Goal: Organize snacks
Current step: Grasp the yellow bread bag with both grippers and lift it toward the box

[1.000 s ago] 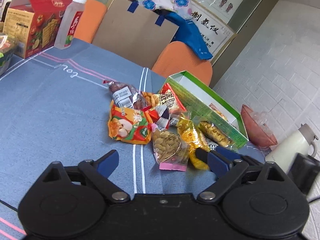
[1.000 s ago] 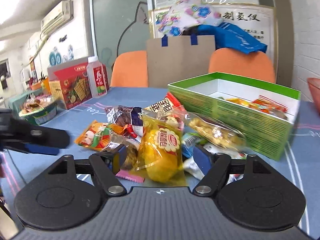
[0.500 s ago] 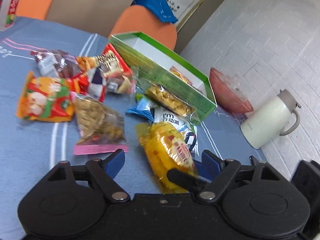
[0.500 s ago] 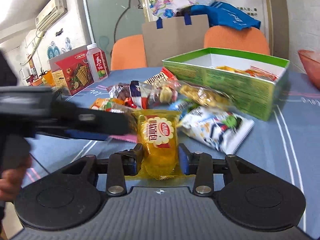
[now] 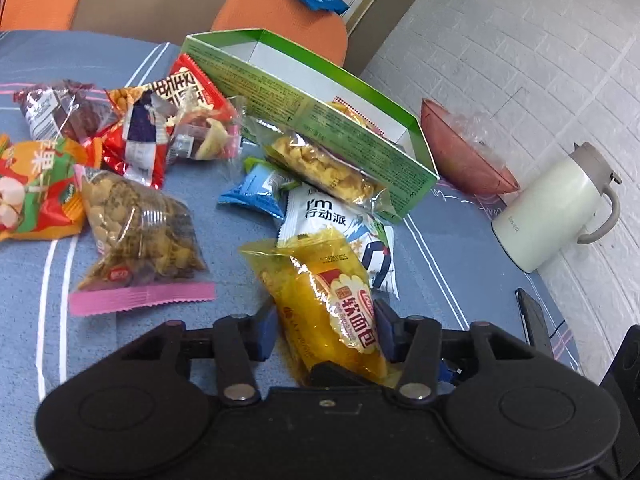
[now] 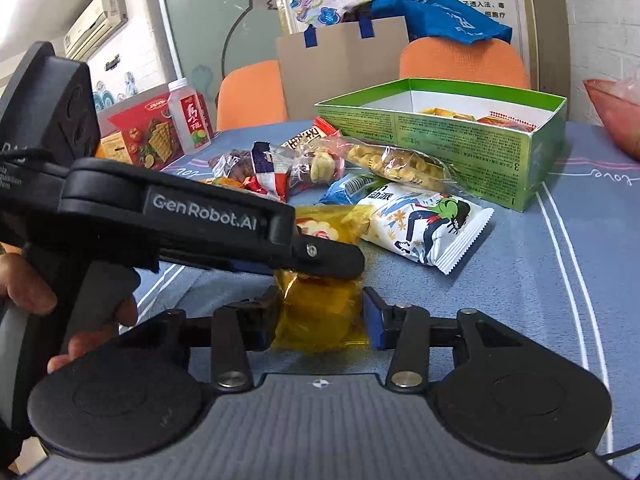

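A yellow soft-bread packet (image 5: 328, 304) lies on the blue tablecloth. My left gripper (image 5: 326, 330) is shut on its near end. My right gripper (image 6: 320, 314) is shut on the same packet (image 6: 320, 312) from the other side, with the left gripper's arm crossing above it. A green open box (image 5: 320, 108) stands beyond and holds a few snacks (image 6: 464, 116). Loose snacks lie before it: a white packet (image 5: 344, 232), a bag of puffed snacks (image 5: 324, 164), a pink-edged bag (image 5: 136, 240), a blue packet (image 5: 256, 188) and red packets (image 5: 176, 120).
A white thermos jug (image 5: 556, 208) and a pink bowl (image 5: 464, 152) stand right of the box. A phone (image 5: 534, 320) lies near the table edge. A red carton (image 6: 148, 136) and a bottle (image 6: 190, 120) stand at the far left. Orange chairs (image 6: 460, 60) line the far side.
My right gripper closed on the yellow packet and drew it out of the pile. My left gripper swung right over to it and closed on its other end.
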